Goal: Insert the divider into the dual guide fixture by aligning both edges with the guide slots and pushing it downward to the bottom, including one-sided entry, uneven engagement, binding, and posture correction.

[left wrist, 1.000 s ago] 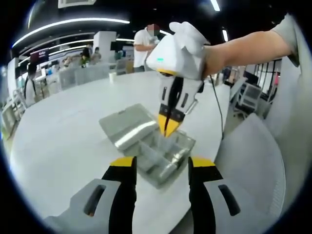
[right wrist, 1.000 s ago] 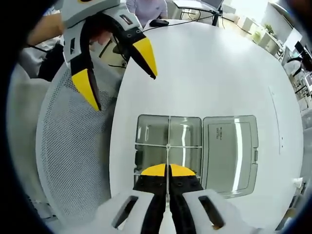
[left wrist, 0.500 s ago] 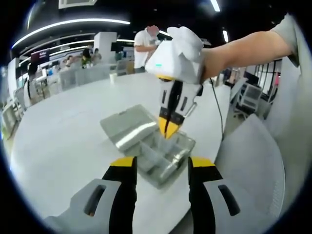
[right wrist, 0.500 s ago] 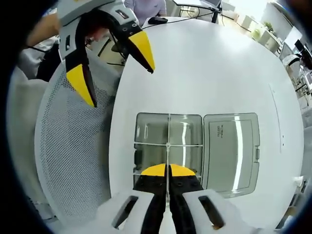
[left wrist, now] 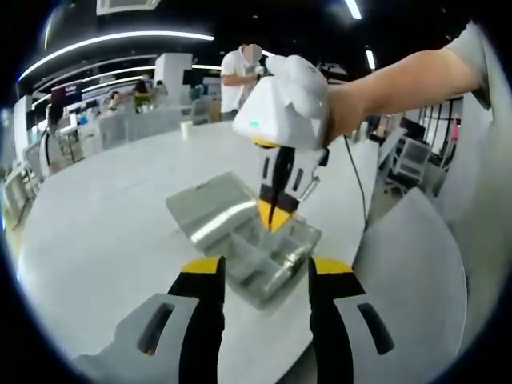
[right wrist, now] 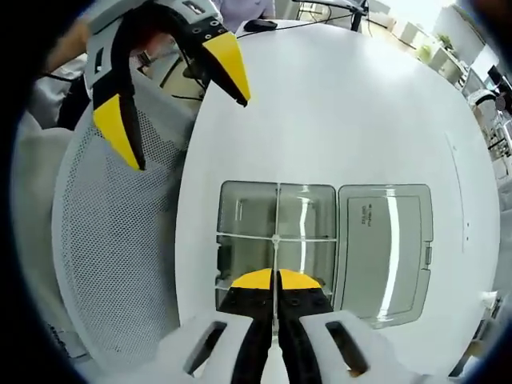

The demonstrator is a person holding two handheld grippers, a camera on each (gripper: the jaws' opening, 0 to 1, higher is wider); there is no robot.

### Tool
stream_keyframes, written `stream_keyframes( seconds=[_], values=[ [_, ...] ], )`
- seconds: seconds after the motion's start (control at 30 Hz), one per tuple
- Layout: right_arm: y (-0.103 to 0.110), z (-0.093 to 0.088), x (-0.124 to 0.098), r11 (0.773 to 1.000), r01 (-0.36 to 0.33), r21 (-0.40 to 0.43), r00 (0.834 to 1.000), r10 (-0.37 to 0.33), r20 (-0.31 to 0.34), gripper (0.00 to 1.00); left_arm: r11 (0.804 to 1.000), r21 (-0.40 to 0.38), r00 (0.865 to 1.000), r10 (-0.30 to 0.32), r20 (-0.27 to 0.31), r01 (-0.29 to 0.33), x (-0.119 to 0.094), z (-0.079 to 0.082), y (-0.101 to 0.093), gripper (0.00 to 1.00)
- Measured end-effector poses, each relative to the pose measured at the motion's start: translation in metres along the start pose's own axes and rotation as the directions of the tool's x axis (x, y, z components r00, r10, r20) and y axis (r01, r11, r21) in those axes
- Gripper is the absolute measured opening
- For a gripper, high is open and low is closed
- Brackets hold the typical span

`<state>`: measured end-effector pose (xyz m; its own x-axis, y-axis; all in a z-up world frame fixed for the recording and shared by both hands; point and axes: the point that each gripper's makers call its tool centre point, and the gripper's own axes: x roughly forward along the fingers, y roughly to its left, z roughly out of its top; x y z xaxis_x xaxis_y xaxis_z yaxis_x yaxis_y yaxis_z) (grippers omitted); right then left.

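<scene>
A clear plastic box (right wrist: 244,232) with inner partitions lies on the white table (right wrist: 336,104), its lid (right wrist: 384,240) folded open to the right. My right gripper (right wrist: 276,280) is shut on the thin clear divider (right wrist: 274,258), which shows edge-on as a line along the box's middle. In the left gripper view the right gripper (left wrist: 274,218), held by a gloved hand (left wrist: 308,76), points down into the box (left wrist: 276,260), next to its lid (left wrist: 210,210). My left gripper (left wrist: 266,266) is open and apart from the box. The left gripper (right wrist: 172,100) hangs open above the table's edge.
A grey mesh chair (right wrist: 112,264) stands at the table's edge beside the box, also seen as a chair (left wrist: 408,264) on the right. A black cable (left wrist: 358,180) crosses the table. People (left wrist: 240,72) and desks stand far behind.
The right gripper's body has leaned a little to the left while its tips stay at the box. The left gripper stays open and has barely moved.
</scene>
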<state>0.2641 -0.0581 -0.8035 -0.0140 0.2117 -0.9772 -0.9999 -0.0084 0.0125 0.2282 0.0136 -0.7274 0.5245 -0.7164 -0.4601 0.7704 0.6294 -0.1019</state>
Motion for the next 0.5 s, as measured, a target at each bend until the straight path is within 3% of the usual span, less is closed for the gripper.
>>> stream_keyframes(
  seconds=[0.5],
  values=[
    [-0.001, -0.004, 0.015, 1.000, 0.002, -0.021, 0.999, -0.002, -0.039, 0.00, 1.000, -0.006, 1.000, 0.010, 0.001, -0.010, -0.004, -0.003, -0.001, 0.40]
  ],
)
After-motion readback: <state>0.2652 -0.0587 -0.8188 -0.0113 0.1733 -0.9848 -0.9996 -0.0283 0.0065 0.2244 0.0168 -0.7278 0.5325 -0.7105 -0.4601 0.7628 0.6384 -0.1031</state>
